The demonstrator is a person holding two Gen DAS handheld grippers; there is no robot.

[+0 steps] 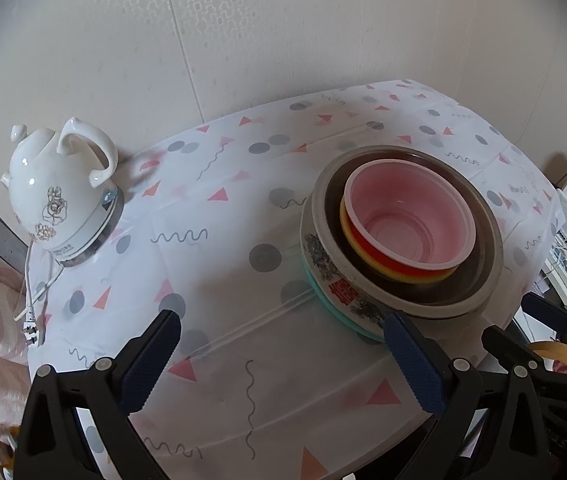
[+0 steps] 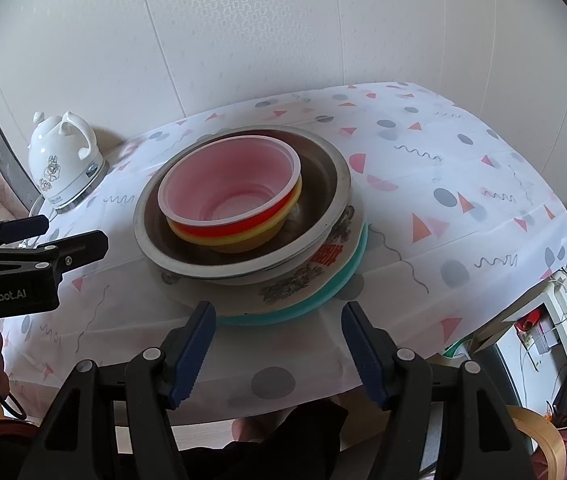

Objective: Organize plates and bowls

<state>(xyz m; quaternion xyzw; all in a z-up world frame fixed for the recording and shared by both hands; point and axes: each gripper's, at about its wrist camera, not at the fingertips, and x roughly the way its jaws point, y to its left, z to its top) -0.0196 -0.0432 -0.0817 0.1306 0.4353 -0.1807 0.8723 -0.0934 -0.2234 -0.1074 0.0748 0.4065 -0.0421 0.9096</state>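
One stack sits near the tabletop's front edge: teal plate at bottom, printed plate on it, steel bowl above, and red bowl nested over a yellow bowl inside. Left gripper hangs just beside the stack, fingers spread wide, holding nothing. Right gripper faces the stack at the front edge, likewise wide and empty. White kettle stands at the back left corner on the patterned tablecloth.

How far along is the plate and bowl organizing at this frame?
It looks essentially done: the red bowl sits nested in a yellow bowl inside the metal basin, on the patterned plate over the teal plate. Nothing is in hand: left gripper and right gripper are open and empty. No loose dishes show on the table; only a kettle.
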